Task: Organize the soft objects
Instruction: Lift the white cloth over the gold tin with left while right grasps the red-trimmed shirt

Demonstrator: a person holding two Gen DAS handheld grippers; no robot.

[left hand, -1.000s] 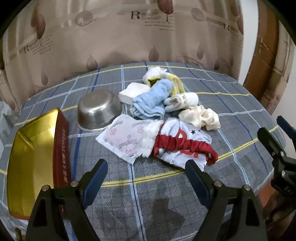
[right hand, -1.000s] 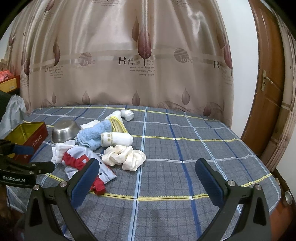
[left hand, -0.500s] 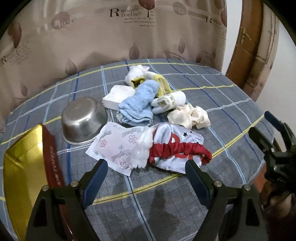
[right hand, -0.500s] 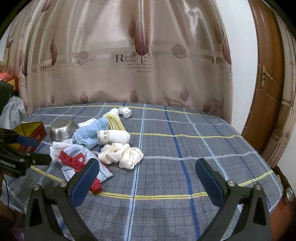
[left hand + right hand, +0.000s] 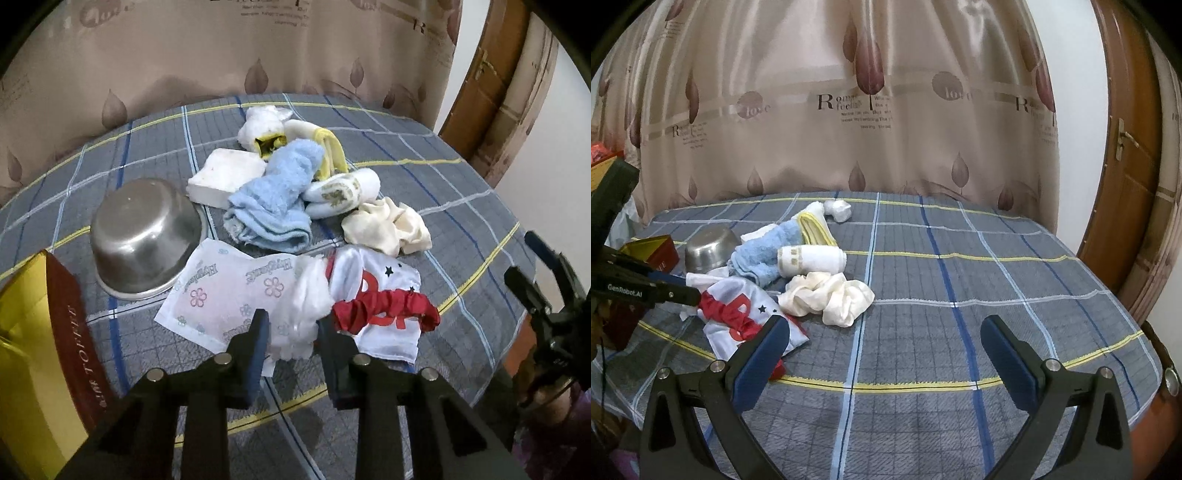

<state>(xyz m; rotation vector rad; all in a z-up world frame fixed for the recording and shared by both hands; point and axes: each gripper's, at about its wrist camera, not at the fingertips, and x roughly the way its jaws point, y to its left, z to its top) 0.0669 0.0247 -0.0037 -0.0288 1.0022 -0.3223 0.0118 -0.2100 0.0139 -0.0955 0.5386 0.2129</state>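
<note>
Left claw [image 5: 291, 341] jaws are closing around a bunched white cloth [image 5: 308, 299] at the near edge of the pile on the plaid-covered bench [image 5: 960, 295]; contact with the pads cannot be confirmed. Right claw [image 5: 882, 354] stands wide open and empty over bare bench, right of the pile. Farther: red-and-white garment [image 5: 384, 314], cream cloth [image 5: 384, 229], blue towel [image 5: 277, 199], steel bowl [image 5: 144, 236] at left.
</note>
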